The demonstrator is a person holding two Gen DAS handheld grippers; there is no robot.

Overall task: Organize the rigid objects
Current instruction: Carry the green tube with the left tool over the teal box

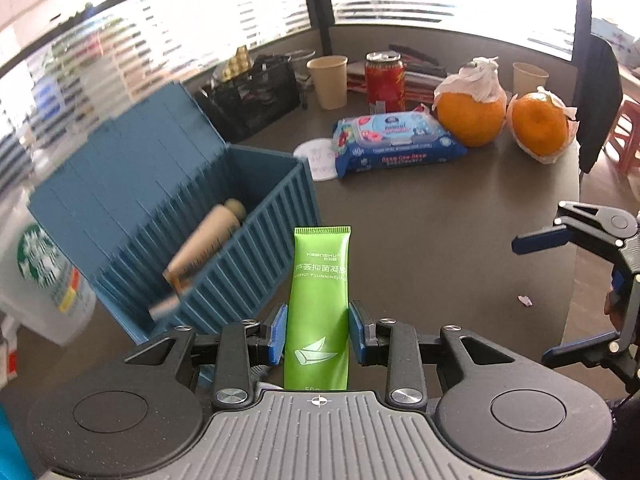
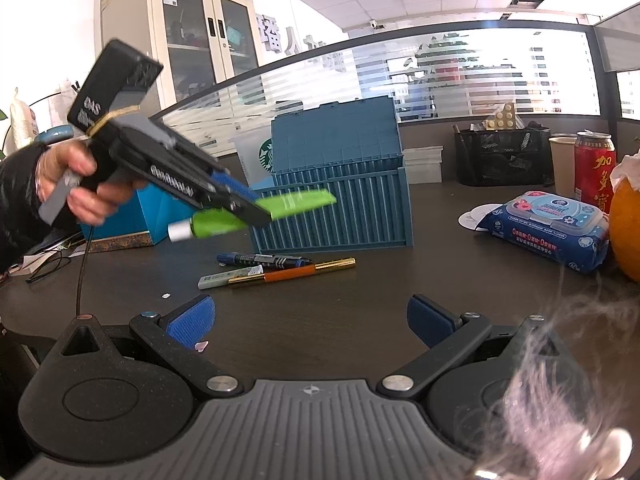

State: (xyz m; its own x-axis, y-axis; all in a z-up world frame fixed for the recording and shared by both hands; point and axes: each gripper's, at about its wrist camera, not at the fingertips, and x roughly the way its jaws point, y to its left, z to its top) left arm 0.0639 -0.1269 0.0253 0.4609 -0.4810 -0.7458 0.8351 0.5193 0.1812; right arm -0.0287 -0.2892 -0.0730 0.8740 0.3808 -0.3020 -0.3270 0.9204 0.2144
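- A green tube (image 1: 319,300) is clamped between the blue pads of the left gripper (image 1: 318,334), lifted off the dark table (image 1: 440,240) just beside the blue ribbed box (image 1: 256,248).
- In the left wrist view the tube is seen front-on: bright green, flat crimped end pointing away, white lettering and a white leaf mark printed on it; its cap is hidden behind the gripper body.
- Only in the right wrist view is the tube's white cap (image 2: 179,231) shown, along with the hand (image 2: 76,184) by which the left gripper is held, in front of the box's near wall.
- A beige bottle (image 1: 208,240), blurred, is seen lying inside the box only from the left wrist.
- Markers and pens (image 2: 276,268) lying on the table before the box are shown only by the right wrist.
- The right gripper (image 2: 310,320) is spread wide with nothing between its pads.
- A wipes pack (image 1: 396,140), two oranges (image 1: 470,114), a red can (image 1: 385,80) and paper cups (image 1: 328,80) are set farther back.
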